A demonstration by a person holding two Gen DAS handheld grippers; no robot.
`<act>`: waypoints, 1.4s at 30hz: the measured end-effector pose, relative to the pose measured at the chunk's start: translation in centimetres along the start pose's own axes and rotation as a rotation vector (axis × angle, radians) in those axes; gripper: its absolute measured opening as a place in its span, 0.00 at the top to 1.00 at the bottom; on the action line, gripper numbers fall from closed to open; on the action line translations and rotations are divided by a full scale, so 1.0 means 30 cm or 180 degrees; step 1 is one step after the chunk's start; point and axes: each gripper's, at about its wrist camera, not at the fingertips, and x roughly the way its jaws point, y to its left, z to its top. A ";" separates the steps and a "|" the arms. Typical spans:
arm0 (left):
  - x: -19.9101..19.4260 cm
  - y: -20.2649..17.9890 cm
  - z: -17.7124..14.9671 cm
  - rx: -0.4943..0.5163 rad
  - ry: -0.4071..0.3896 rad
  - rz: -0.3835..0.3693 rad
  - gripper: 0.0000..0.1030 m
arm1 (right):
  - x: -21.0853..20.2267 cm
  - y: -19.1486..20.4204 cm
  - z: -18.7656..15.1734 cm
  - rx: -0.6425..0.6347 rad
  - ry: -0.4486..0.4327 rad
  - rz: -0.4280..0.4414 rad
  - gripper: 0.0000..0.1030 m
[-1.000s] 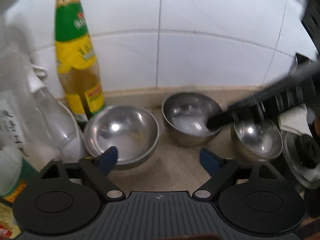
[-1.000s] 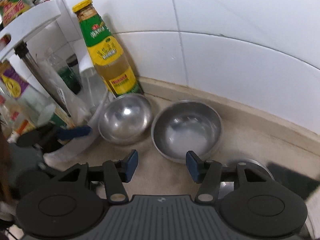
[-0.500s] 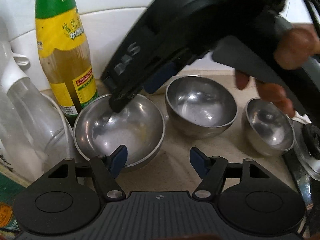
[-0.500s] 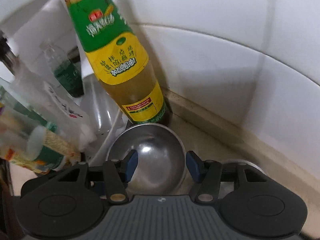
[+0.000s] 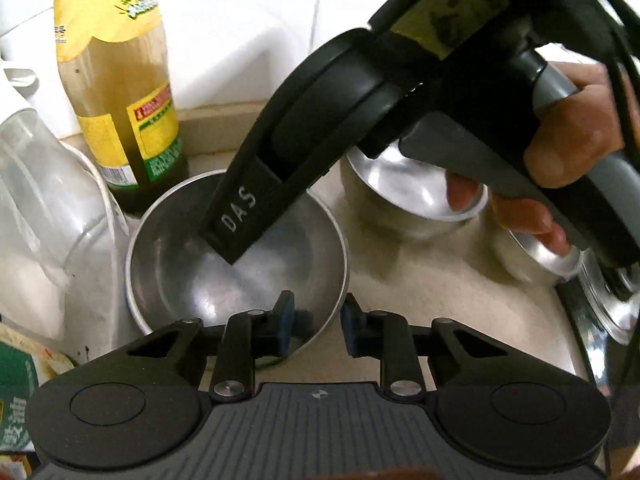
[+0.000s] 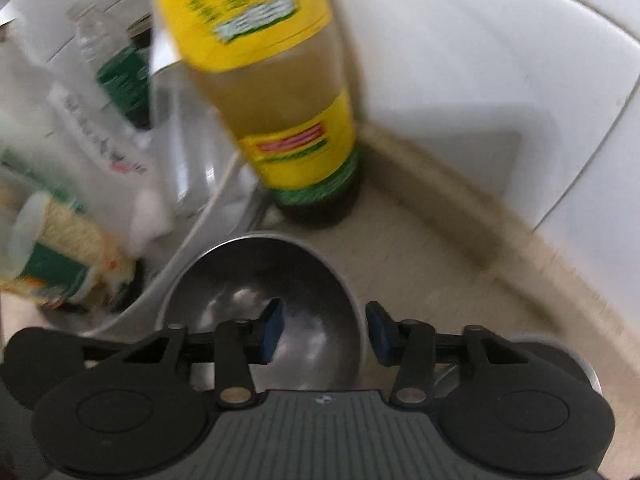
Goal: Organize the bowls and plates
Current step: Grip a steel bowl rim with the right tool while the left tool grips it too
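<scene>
A steel bowl (image 5: pixel 192 280) sits on the beige counter next to a sauce bottle. My left gripper (image 5: pixel 316 326) straddles its near right rim, jaws narrowed with a gap still showing. My right gripper (image 6: pixel 324 330) is open and straddles the same bowl (image 6: pixel 248 280), left finger inside, right finger outside the rim. The right gripper's body (image 5: pixel 360 120) reaches over the bowl in the left wrist view. A second steel bowl (image 5: pixel 416 192) and a third, smaller bowl (image 5: pixel 548 258) stand to the right, partly hidden by the hand.
A yellow-labelled sauce bottle (image 5: pixel 120 80) (image 6: pixel 280 92) stands against the white tiled wall (image 6: pixel 480 60). A white rack with clear bottles and packets (image 6: pixel 80 140) crowds the left. A glass lid (image 5: pixel 612 304) lies at the far right.
Both grippers have moved closer onto the left bowl. My left gripper's jaws have narrowed around its rim. The right gripper has lowered further into the bowl.
</scene>
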 end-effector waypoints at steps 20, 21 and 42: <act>-0.135 -0.158 -0.212 0.0076 0.0293 -0.0786 0.59 | -0.154 0.060 -0.410 0.0188 0.0519 0.0354 0.66; -0.143 -0.185 -0.208 0.0089 0.0287 -0.0801 0.57 | -0.161 0.054 -0.428 0.0246 0.0527 0.0375 0.66; -0.269 -0.149 -0.041 -0.0356 -0.0296 -0.0034 0.04 | -0.489 -0.104 -0.538 0.1047 -0.0229 -0.0238 0.37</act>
